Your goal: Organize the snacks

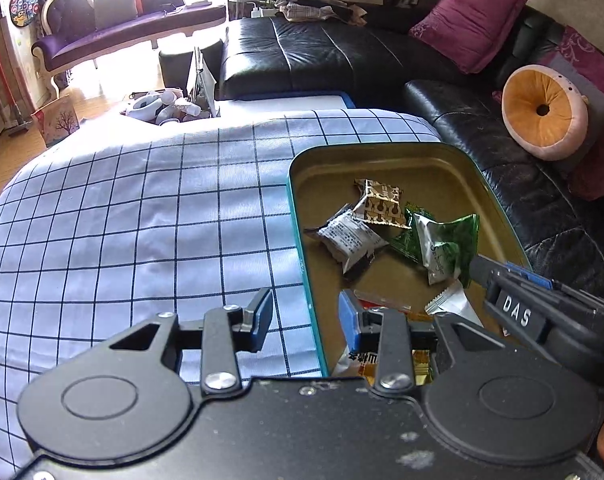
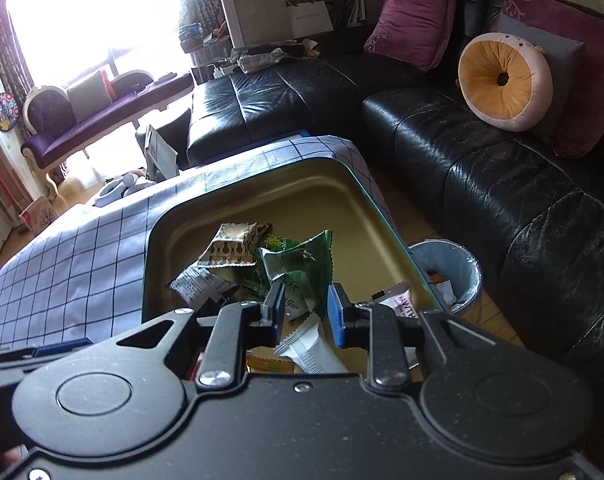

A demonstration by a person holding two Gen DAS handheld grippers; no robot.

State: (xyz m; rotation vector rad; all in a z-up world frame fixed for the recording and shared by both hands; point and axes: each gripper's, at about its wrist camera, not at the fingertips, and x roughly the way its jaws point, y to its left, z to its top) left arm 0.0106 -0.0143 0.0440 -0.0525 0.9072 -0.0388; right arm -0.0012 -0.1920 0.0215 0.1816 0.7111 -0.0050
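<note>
A gold tin with a teal rim (image 1: pixel 298 216) (image 2: pixel 150 248) sits on the checked cloth and holds several snack packets: a brown patterned one (image 1: pixel 382 202) (image 2: pixel 232 250), a white printed one (image 1: pixel 348 242), a green one (image 1: pixel 448 242) (image 2: pixel 302 264) and a small white one (image 1: pixel 452 304) (image 2: pixel 308 344). My left gripper (image 1: pixel 308 320) is open and empty, straddling the tin's near left rim. My right gripper (image 2: pixel 304 314) is open and empty, low over the green and white packets; it shows in the left wrist view at the right (image 1: pixel 514 300).
The table carries a blue-white checked cloth (image 1: pixel 142 216) (image 2: pixel 74 264). A black leather sofa (image 1: pixel 482 120) (image 2: pixel 482 168) with cushions runs behind and to the right. A lined waste bin (image 2: pixel 454 268) stands on the floor right of the tin.
</note>
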